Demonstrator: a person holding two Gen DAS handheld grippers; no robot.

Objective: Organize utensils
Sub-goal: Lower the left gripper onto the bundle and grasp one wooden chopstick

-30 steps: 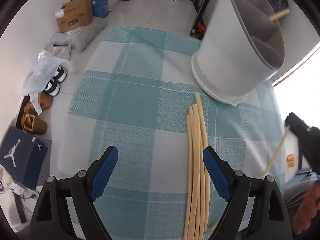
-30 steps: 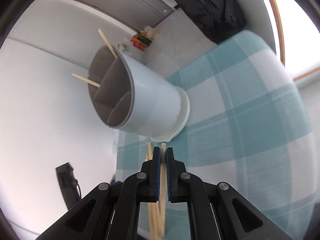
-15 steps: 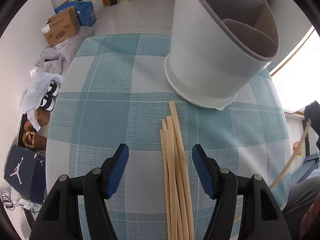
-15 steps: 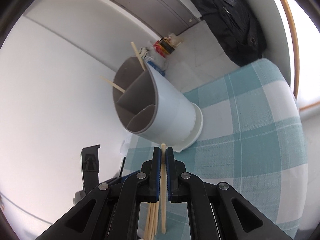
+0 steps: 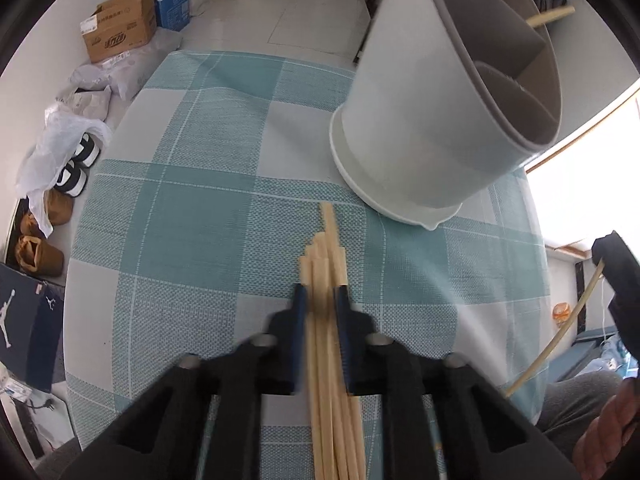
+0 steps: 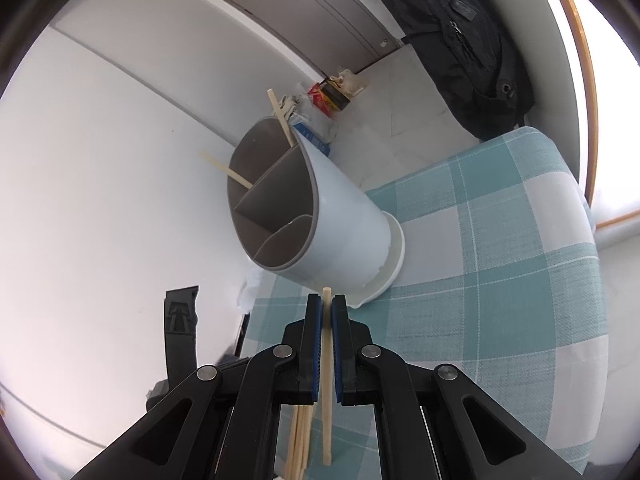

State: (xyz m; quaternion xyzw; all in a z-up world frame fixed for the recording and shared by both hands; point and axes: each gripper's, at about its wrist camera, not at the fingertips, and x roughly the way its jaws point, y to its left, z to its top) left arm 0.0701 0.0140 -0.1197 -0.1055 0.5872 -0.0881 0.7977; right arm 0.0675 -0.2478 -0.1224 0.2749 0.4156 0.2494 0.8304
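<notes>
A bundle of pale wooden chopsticks [image 5: 326,256] lies on the teal-and-white checked tablecloth [image 5: 180,240]. My left gripper [image 5: 322,300] is shut on this bundle, its blue pads pressing both sides. Just beyond stands a white utensil holder [image 5: 420,120] with grey dividers. In the right wrist view the holder [image 6: 344,224] has two chopsticks [image 6: 280,116] leaning in its far compartment. My right gripper [image 6: 327,308] is shut on a single chopstick [image 6: 327,380], held above the table near the holder's base. The left wrist view shows the right gripper [image 5: 616,272] at the table's right edge.
Cardboard boxes [image 5: 120,34], bags and shoes [image 5: 76,164] crowd the floor past the table's left edge. A black jacket [image 6: 460,40] hangs behind the table. The person's hand [image 5: 608,412] and knee are at the lower right. A white wall runs beside the holder.
My left gripper's jaws went from wide open to shut around the chopstick bundle after shifting over it. The right gripper stays shut on its chopstick and has rolled slightly.
</notes>
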